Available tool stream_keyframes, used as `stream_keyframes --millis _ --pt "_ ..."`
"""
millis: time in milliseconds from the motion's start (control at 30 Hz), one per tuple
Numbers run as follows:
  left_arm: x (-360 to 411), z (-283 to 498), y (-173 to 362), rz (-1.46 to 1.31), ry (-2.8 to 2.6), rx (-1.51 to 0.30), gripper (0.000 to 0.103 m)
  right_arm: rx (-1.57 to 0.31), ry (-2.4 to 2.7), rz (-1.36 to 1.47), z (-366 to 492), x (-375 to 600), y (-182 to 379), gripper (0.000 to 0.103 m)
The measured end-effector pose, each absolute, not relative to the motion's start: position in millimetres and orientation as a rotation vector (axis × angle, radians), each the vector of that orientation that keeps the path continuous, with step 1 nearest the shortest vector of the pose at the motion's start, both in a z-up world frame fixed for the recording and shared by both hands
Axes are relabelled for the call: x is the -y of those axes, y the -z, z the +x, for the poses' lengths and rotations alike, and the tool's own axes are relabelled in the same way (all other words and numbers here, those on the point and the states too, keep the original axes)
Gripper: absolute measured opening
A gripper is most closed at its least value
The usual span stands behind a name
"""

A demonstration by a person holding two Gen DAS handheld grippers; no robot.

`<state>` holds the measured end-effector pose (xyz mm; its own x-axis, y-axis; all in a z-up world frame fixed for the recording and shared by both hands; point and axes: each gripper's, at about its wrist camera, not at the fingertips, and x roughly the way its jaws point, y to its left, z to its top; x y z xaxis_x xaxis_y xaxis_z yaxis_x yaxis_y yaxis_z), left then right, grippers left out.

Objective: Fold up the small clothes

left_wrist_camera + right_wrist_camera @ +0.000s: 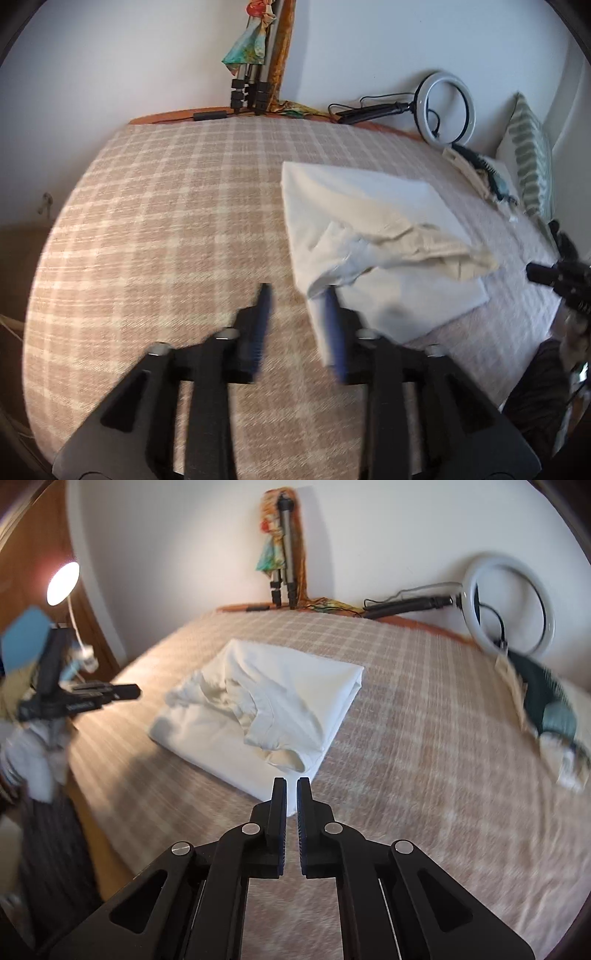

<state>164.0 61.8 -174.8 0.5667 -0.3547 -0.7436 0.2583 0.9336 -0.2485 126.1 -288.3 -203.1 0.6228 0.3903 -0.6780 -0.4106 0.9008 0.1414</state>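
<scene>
The cream garment (pixel 258 716) looks soft, light and limp; take its hem edge. Left hand-held gripper (pixel 297 295) released, right hand-held gripper (pixel 291 788) nearly clenched, empty

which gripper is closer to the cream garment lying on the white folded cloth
Left, as a judgement. The left gripper is open with one fingertip overlapping the white folded cloth just below the cream garment. The right gripper is nearly closed, short of the cloth's near corner.

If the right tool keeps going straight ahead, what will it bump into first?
Probably the white cloth on the bed. The right tool, nearly shut and empty, points at its near corner, though depth is hard to judge.
</scene>
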Motion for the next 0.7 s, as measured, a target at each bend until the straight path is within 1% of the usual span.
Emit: stream_keyframes --millis 33,100,133,167,200,267,367,400,433,500,533,567,600,633,700 --pt "-58 169 174 -0.121 0.365 -0.898 0.053 -0.769 -0.461 -0.022 126 287 203 0.006" --pt "-47 179 173 -0.081 0.363 -0.889 0.053 -0.766 -0.463 -0.024 128 282 203 0.017" --pt "-38 185 174 -0.049 0.376 -0.892 0.053 -0.765 -0.475 -0.025 130 278 203 0.032" --pt "-31 189 175 -0.021 0.385 -0.895 0.053 -0.761 -0.488 -0.031 132 274 203 0.042" --pt "-24 195 177 0.013 0.395 -0.896 0.053 -0.757 -0.500 -0.049 133 267 203 0.043" --pt "-13 206 182 0.065 0.398 -0.902 0.053 -0.754 -0.515 -0.094 135 256 205 0.043" --pt "-6 219 191 0.072 0.415 -0.930 0.053 -0.760 -0.534 -0.166 140 240 210 0.042" --pt "-3 221 194 0.076 0.437 -0.936 0.051 -0.763 -0.531 -0.195 143 235 212 0.042" --pt "0 220 194 0.088 0.453 -0.933 0.033 -0.765 -0.527 -0.220 144 231 215 0.042" --pt "6 215 196 0.145 0.475 -0.930 0.005 -0.772 -0.517 -0.262 148 226 220 0.042" --pt "7 212 196 0.160 0.481 -0.926 0.005 -0.780 -0.511 -0.279 149 225 223 0.038" --pt "7 208 195 0.167 0.491 -0.920 0.004 -0.781 -0.503 -0.291 151 224 225 0.018" --pt "6 203 194 0.171 0.503 -0.914 0.004 -0.788 -0.495 -0.304 153 224 228 0.009" --pt "6 198 192 0.181 0.501 -0.906 0.004 -0.800 -0.490 -0.307 155 224 230 0.006" --pt "2 187 187 0.191 0.496 -0.891 0.004 -0.792 -0.487 -0.298 155 226 229 0.005"
